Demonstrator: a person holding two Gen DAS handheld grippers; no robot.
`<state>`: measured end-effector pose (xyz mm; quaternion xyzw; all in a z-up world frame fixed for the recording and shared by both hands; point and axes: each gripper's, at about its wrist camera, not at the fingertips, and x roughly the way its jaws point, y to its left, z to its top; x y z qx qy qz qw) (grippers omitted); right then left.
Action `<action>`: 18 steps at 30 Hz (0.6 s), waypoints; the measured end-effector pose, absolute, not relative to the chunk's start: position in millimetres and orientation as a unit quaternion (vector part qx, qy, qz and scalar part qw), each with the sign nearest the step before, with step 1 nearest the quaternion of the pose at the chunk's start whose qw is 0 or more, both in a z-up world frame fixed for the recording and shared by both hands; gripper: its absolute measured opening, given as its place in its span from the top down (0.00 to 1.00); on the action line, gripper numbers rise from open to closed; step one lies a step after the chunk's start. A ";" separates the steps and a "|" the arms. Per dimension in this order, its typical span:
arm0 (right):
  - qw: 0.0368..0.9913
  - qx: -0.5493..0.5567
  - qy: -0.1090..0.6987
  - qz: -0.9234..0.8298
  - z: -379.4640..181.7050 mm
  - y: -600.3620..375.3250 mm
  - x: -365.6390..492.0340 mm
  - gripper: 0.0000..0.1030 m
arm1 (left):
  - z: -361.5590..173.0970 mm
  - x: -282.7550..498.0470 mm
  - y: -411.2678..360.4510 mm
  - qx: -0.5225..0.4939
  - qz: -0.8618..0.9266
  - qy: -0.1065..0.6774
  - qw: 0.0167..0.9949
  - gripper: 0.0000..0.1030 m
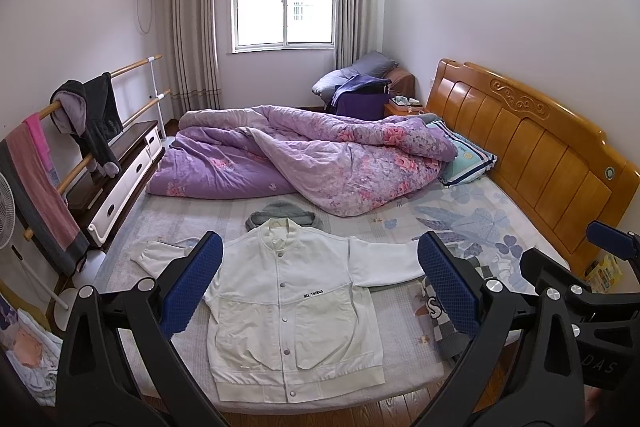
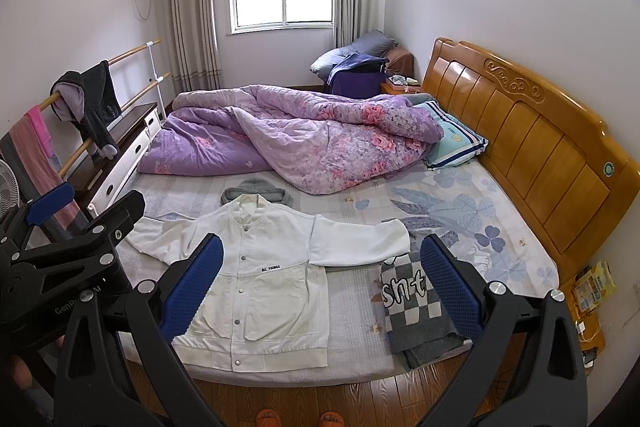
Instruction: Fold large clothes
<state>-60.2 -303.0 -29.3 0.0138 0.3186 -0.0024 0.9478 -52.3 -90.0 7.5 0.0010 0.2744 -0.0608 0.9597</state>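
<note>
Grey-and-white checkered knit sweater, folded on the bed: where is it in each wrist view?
Left wrist: the grey-and-white checkered knit sweater sits lower right, mostly hidden behind the left gripper's right finger.
Right wrist: same sweater lower right of centre, in plain view between the right gripper's fingers.
Shared landmark: the white snap-button jacket, spread flat just left of the sweater in both views.

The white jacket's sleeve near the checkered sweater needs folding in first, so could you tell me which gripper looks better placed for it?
Probably the right gripper. Its open jaws frame that sleeve of the white jacket, beside the checkered sweater. The left gripper, also open, is centred on the jacket's body instead.
</note>
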 end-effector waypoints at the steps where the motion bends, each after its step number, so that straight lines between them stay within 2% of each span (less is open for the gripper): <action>1: 0.948 0.014 0.319 -0.003 -29.3 -303.5 -59.9 0.08 | 7.7 -50.7 -89.9 0.001 -0.061 0.275 0.960 0.05; 18: 0.947 0.015 0.320 -0.003 -32.1 -306.3 -56.3 0.08 | 7.7 -38.6 -82.7 0.002 -0.070 0.277 0.958 0.05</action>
